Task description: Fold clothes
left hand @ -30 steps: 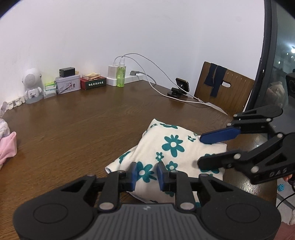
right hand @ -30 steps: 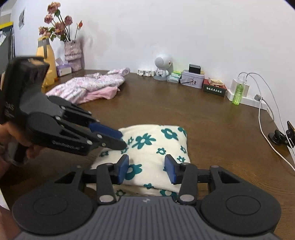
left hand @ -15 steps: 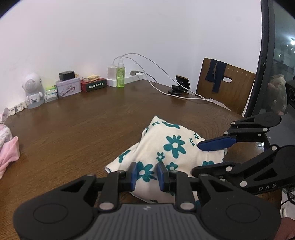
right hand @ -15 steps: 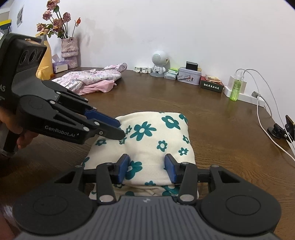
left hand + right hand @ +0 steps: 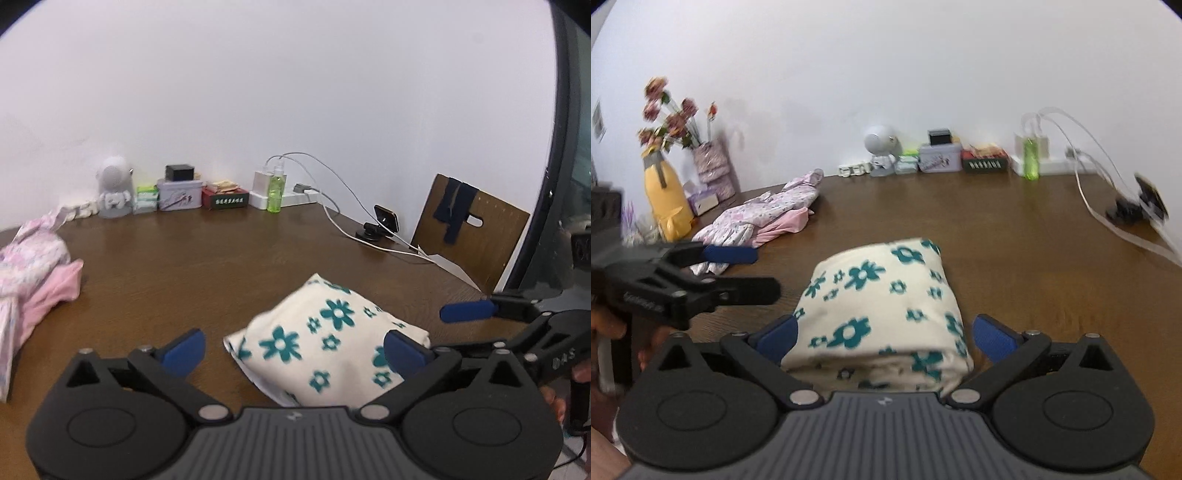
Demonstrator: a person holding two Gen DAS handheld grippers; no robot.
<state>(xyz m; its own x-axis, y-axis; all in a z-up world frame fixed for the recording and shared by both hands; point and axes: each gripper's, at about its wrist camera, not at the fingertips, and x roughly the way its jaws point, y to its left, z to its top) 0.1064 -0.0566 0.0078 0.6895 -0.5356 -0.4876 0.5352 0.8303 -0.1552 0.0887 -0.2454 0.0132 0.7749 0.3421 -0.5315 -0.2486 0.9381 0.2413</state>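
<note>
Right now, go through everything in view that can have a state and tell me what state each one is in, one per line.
Left tool: open, holding nothing.
Right tool: open, straddling the bundle without gripping it.
Floral garment: folded into a compact bundle, flat on the table.
Pink clothes: unfolded, heaped.
Phone on stand: propped upright, cable attached.
Green bottle: upright, capped.
Tin box: lid closed.

The folded garment (image 5: 882,306) was soft matt cloth; the table (image 5: 1015,236) was glossy grained wood; the gripper fingers (image 5: 183,350) looked matt plastic.
</note>
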